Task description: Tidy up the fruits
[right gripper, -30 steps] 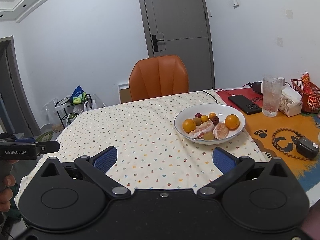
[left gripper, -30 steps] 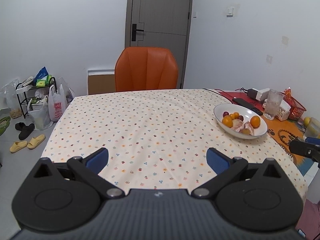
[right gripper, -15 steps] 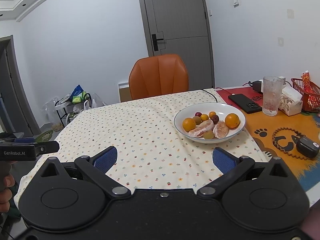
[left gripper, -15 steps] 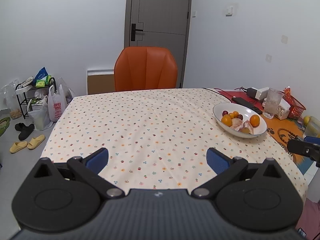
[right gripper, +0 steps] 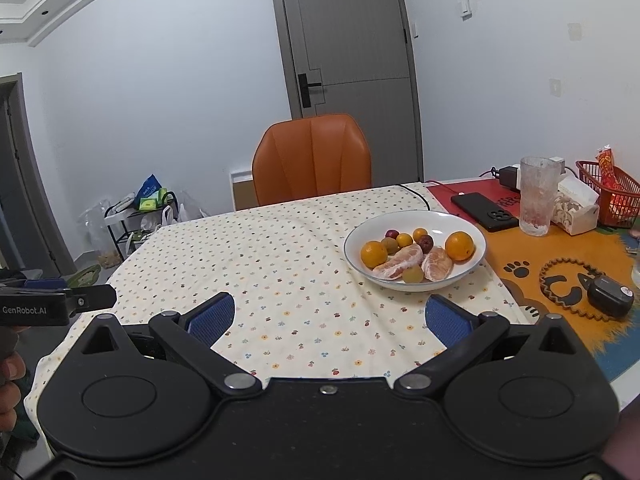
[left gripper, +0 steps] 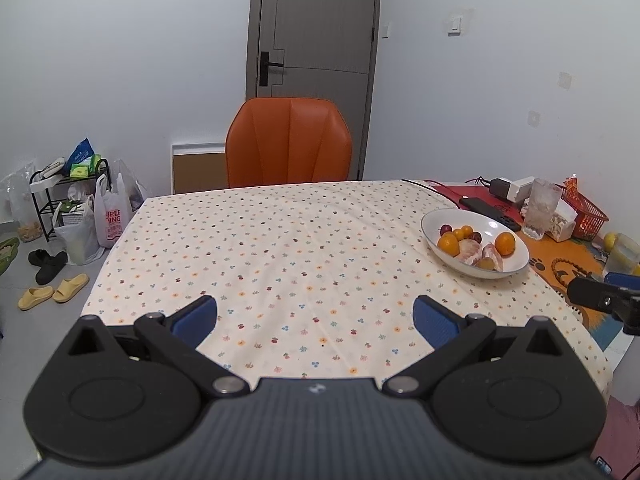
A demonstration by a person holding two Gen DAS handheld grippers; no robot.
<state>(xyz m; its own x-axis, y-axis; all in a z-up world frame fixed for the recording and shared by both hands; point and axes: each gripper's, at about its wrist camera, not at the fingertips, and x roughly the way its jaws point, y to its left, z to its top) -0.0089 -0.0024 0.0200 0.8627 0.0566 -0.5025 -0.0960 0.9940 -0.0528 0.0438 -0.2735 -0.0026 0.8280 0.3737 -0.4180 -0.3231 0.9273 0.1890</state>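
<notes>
A white bowl (right gripper: 472, 226) (left gripper: 434, 220) sits on the flowered tablecloth (right gripper: 280, 264) at the table's right. It holds two oranges (right gripper: 374, 254), peeled citrus segments (right gripper: 400, 262), small yellow and dark red fruits (right gripper: 426, 242). My right gripper (right gripper: 327, 316) hovers open over the cloth, short of the bowl, nothing between its blue pads. Over the cloth's near edge my left gripper (left gripper: 314, 316) is open and empty, with the bowl far to its right.
An orange chair (left gripper: 288, 144) stands at the far side. Right of the bowl lie a black phone (right gripper: 480, 210), a glass (right gripper: 536, 196), a tissue box (right gripper: 576, 210), a red basket (right gripper: 612, 196) and a dark device (right gripper: 610, 300). Bags, a rack and slippers (left gripper: 52, 292) are on the floor.
Both grippers have drawn back and risen slightly, so the bowl sits a little farther off in each view. Both stay open.
</notes>
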